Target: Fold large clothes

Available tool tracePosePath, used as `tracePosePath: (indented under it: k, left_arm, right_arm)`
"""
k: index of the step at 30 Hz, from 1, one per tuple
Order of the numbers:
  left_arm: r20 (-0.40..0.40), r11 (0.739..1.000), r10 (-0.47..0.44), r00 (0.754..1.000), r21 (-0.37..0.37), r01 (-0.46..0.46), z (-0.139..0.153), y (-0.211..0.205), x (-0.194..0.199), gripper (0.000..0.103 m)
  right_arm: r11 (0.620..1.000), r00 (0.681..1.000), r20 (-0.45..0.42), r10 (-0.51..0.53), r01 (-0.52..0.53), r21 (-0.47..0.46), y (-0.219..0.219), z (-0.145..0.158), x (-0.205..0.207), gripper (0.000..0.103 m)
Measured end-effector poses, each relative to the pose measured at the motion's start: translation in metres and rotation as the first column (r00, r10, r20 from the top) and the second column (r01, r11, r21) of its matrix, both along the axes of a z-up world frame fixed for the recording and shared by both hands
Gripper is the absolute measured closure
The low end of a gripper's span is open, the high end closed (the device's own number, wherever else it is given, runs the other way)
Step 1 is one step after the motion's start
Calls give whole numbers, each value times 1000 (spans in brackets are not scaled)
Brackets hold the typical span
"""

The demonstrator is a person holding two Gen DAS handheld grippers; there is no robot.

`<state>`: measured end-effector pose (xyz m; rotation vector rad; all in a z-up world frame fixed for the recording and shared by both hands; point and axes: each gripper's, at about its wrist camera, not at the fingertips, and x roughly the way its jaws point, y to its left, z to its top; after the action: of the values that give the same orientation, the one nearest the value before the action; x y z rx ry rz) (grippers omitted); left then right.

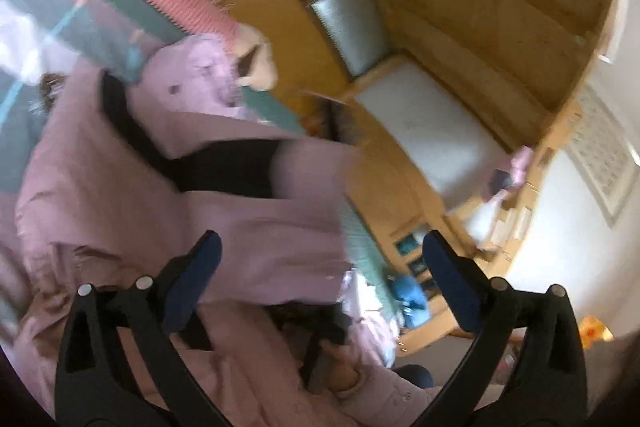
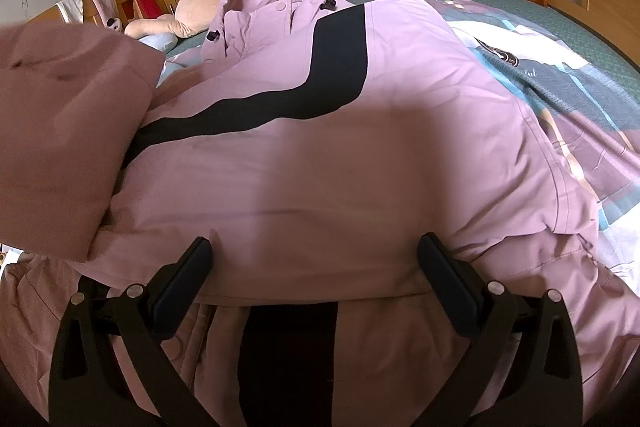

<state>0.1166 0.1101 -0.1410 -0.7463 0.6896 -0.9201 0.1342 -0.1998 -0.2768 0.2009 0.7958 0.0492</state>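
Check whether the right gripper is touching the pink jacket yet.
Cannot tell. In the right wrist view the right gripper is open over the pink jacket, with fabric between its fingers, but neither contact nor gap shows plainly.

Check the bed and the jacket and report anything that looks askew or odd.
Nothing looks damaged or spilled. The pink jacket lies across the bed only partly folded: one bulky pink section rises at the left, off the flat body. Both the left gripper and right gripper are open, holding nothing.
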Motion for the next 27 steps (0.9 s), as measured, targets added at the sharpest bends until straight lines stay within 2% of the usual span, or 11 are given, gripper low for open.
tracePosePath:
  k: [3,7,9,13,18,19,21,22,23,25,27]
  left_arm:
    - [-126,979,166,978,143,-148,-21,15,10,2]
    - [-174,865,365,915,426,-264,-45,20,27,2]
    - [-198,832,389,900,496,-250,-53,16,30,2]
    - [-181,787,384,906,578,-218,-56,-4,31,2]
    - [-119,705,375,919,681,-199,-50,-21,25,2]
    - [-130,697,369,920,694,-182,-53,-25,27,2]
    - [-163,704,362,918,693,-155,-63,-16,29,2]
    - [-180,708,361,915,692,-143,-68,-16,29,2]
    - [-177,704,364,915,695,-145,-70,-15,30,2]
    - [-167,695,358,919,705,-143,-68,-17,29,2]
    - [-166,697,351,921,703,-140,-67,-19,28,2]
  right_arm:
    - [1000,1000,6,-10,10,1,-1,3,-3,1]
    - [1000,1000,2,-26,26,1,-2,18,-29,1]
    - [998,1000,18,19,-20,63,-3,27,-51,1]
    - [986,998,23,51,-54,160,-9,43,-53,1]
    - [914,979,-196,-52,125,385,-35,29,-5,7]
    - [893,975,-210,-70,155,423,-39,26,-4,13]
    - [868,970,-230,-85,185,461,-47,24,1,52]
    - [869,967,-240,-89,193,455,-49,24,1,81]
    - [856,969,-237,-72,182,484,-51,23,1,101]
    - [789,980,-196,-28,142,598,-58,25,-1,102]
    - [823,986,-149,-73,144,550,-60,40,-3,102]
